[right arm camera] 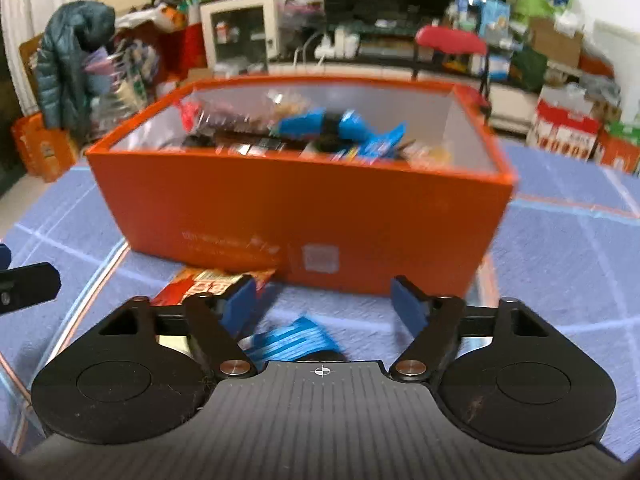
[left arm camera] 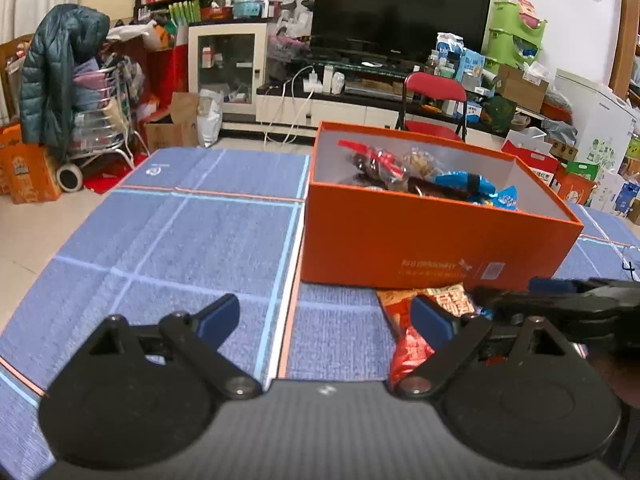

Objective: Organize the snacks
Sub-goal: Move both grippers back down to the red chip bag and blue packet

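An open orange box (left arm camera: 432,240) (right arm camera: 240,208) stands on the blue checked tablecloth and holds several wrapped snacks (left arm camera: 420,176) (right arm camera: 320,132). A red snack packet (left arm camera: 416,328) (right arm camera: 204,284) lies on the cloth just in front of the box. My left gripper (left arm camera: 326,316) is open and empty, its right finger over the red packet. My right gripper (right arm camera: 324,300) is open, low over a blue snack packet (right arm camera: 296,340) that lies between and under its fingers. The right gripper shows as a black shape in the left wrist view (left arm camera: 568,300).
The tablecloth (left arm camera: 180,240) extends to the left of the box. Behind the table are a red folding chair (left arm camera: 434,100), a TV stand with a television (left arm camera: 400,8), cardboard boxes and a laden cart (left arm camera: 96,100).
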{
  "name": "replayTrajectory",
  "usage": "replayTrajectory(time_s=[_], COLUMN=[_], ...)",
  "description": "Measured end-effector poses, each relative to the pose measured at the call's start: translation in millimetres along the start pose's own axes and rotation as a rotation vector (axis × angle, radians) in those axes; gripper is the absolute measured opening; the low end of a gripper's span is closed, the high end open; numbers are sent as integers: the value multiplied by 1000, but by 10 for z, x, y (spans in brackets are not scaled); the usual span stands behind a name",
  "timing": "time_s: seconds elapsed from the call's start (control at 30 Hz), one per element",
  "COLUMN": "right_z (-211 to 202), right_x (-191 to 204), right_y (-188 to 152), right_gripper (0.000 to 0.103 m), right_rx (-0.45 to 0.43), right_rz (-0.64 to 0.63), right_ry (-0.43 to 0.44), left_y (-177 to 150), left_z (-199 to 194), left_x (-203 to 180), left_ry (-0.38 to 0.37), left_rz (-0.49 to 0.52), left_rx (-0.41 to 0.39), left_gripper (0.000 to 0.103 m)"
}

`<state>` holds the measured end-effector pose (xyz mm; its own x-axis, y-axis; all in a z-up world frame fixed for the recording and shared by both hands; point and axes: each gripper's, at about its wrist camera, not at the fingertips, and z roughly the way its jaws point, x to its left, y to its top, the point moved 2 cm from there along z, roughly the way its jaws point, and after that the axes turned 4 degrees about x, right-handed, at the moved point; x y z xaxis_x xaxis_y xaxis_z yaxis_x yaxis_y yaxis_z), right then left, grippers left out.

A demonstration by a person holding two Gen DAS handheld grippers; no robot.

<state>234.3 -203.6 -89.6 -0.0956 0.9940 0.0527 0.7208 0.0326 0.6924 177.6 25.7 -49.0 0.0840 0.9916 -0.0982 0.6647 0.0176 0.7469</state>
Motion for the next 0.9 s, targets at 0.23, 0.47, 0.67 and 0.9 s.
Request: replayTrajectory(time_s=[0.23,0.47,0.67,0.9], right_z=[-237,-1307,-1384,-1256], right_x=[-7,-305,-510,-627], right_y=[-383,-600,-706,-796], right_gripper=[65,85,83,83], right_rx=[50,-145,-173,-153], right_rz=[-138,-32,18,1], right_ry=[-74,-98,-98,-72], left_y=[-74,-43,-139,-89], left_z=[-18,-6,198,543], left_x=[42,-163,-588,-855], left_ry=[7,0,21,61], left_rz=[26,11,88,112], left_rx=[-8,-17,-17,-24], left_gripper=[92,92,92,92])
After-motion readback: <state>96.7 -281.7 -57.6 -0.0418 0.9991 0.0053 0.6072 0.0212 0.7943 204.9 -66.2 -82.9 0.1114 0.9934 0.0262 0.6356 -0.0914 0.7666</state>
